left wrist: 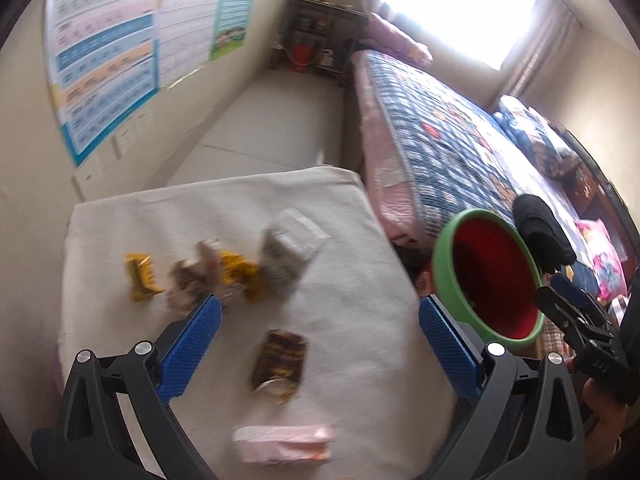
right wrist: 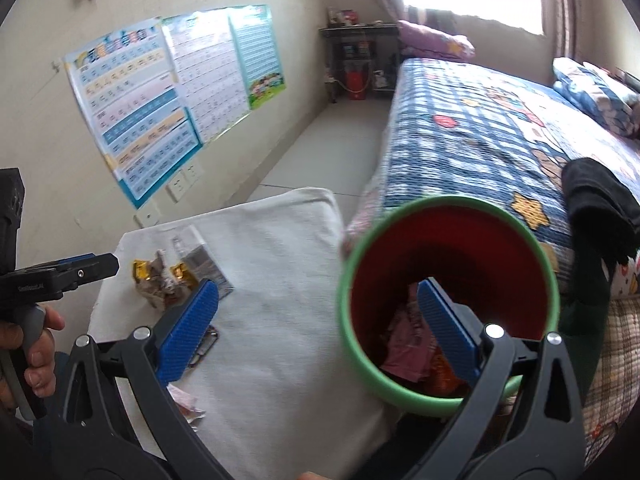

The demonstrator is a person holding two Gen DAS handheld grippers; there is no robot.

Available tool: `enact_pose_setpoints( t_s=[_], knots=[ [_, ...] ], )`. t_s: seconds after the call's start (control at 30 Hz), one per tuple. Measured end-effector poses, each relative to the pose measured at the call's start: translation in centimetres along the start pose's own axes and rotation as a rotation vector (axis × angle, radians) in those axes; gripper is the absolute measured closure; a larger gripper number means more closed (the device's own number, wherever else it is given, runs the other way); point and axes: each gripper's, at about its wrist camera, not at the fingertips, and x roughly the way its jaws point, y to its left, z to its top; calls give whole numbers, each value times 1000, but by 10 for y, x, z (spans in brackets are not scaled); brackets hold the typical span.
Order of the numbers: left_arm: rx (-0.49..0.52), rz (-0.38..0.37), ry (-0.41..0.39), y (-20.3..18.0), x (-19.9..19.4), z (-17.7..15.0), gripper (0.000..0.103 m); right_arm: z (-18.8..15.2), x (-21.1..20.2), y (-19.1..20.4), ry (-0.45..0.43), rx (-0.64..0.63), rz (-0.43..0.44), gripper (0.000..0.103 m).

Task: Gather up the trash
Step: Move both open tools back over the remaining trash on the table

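I am counting about seven wrappers (left wrist: 280,364) lying on the white cloth-covered table (left wrist: 352,320), one green-rimmed red bin (right wrist: 448,304) right; my left gripper (left wrist: 320,344) and right gripper (right wrist: 316,328) are gaping wide, empty.

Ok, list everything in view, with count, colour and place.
table: one, white cloth cover, centre
wrappers: a blurred cluster, yellow and brown, far side of table
clear packet: one, whitish, beside the cluster
dark wrapper: one, brown, mid table
pink wrapper: one, near table edge
bin: one, red with green rim, right of table, trash inside
bed: one, blue patterned quilt, right
posters: several, on left wall
shelf: one, dark, far corner
left claw: open, over table
right claw: open, at bin rim
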Motion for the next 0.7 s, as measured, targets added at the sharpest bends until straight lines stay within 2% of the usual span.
enact_pose_setpoints(
  t_s=[0.43,0.7],
  knots=[
    [-102,69,-26,82,-30,-21,8,-2,21,79,41,-115,76,5],
    [-145,85,2,113,-25,-32,8,-8,43,108,80,-165,93,5]
  ],
)
